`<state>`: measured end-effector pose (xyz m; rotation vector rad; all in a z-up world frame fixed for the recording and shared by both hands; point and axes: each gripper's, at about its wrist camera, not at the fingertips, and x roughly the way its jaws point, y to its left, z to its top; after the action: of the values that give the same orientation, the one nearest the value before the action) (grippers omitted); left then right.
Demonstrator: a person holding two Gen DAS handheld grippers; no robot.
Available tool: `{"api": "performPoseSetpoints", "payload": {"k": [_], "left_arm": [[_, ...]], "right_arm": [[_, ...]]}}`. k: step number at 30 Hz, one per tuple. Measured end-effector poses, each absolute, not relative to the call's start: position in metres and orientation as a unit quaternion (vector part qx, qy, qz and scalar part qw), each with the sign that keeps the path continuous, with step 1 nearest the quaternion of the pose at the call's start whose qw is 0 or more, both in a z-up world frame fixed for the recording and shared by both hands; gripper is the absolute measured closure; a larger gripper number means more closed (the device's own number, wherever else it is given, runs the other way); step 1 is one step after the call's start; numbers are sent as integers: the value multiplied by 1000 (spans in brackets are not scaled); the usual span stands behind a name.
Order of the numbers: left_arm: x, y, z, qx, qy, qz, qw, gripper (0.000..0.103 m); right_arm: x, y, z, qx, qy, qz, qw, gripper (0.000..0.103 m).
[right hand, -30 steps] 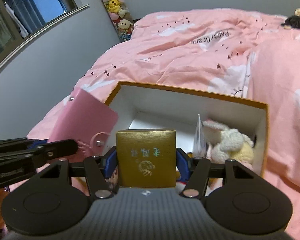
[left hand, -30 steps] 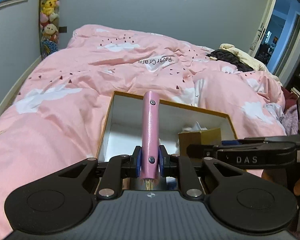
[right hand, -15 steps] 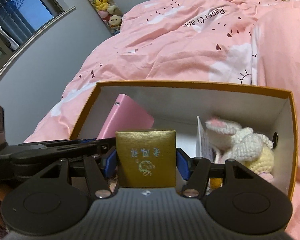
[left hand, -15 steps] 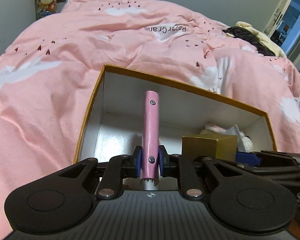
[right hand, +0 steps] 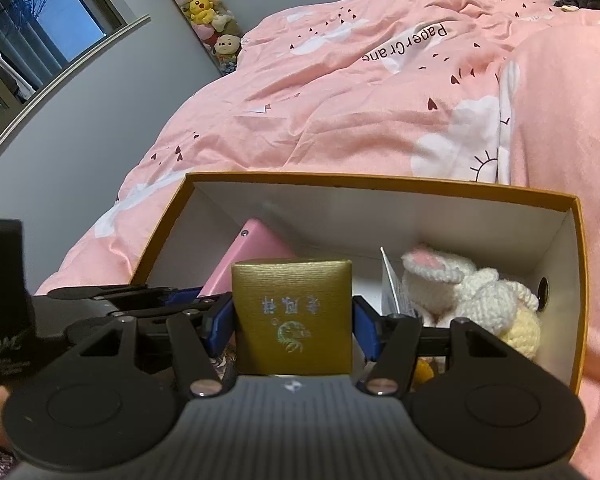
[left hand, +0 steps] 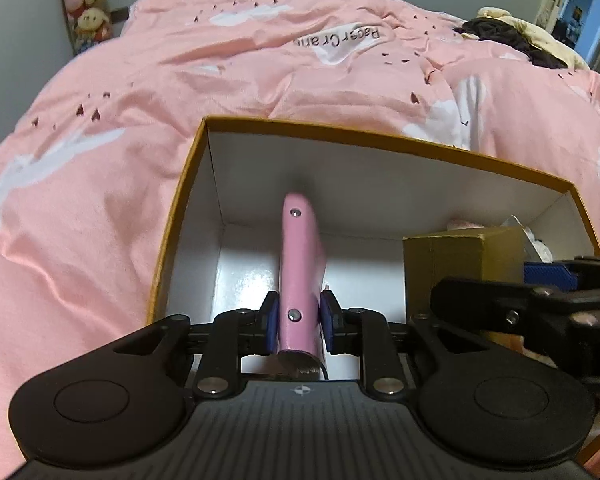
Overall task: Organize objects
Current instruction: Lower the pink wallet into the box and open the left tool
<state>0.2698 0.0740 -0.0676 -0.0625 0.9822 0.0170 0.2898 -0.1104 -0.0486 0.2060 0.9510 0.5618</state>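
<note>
A bed [left hand: 148, 128] under a pink quilt fills both views, and on it sits an open box [left hand: 180, 208] with an orange rim and white inside. Only the left wrist view shows a doorway at the far right and dark clothes [left hand: 504, 36] heaped on the quilt's far side. Only the right wrist view shows a window [right hand: 40, 24] at the upper left. A column of plush toys [right hand: 198, 0] hangs on the wall in both.

The left hand-held gripper [left hand: 299, 322] reaches into the box's left half. Its jaws have just been opening, and the pink case [left hand: 298, 264] stands on edge between them, the blue pads [left hand: 270, 320] close against its sides; whether they still press I cannot tell. From the right view the case [right hand: 256, 252] leans against the back left of the box, a slant the left view hides.

The right hand-held gripper [right hand: 294, 326] pinches a gold carton [right hand: 294, 318] low over the box's middle. Its printed face shows in the right view alone; the left view gives only a plain side [left hand: 460, 264].

A knitted rabbit [right hand: 472, 292] lies in the box's right end, clear from the right, barely glimpsed from the left.
</note>
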Motion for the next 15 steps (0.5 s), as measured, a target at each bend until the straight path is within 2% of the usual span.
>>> {"api": "performPoseSetpoints", "payload": {"k": [6, 15], "left_arm": [[252, 65, -43, 54, 418, 28, 907, 72], [219, 92, -8, 16, 393, 40, 919, 72]], "right_arm": [[285, -104, -45, 79, 444, 264, 853, 41], [274, -75, -44, 19, 467, 281, 838, 41]]}}
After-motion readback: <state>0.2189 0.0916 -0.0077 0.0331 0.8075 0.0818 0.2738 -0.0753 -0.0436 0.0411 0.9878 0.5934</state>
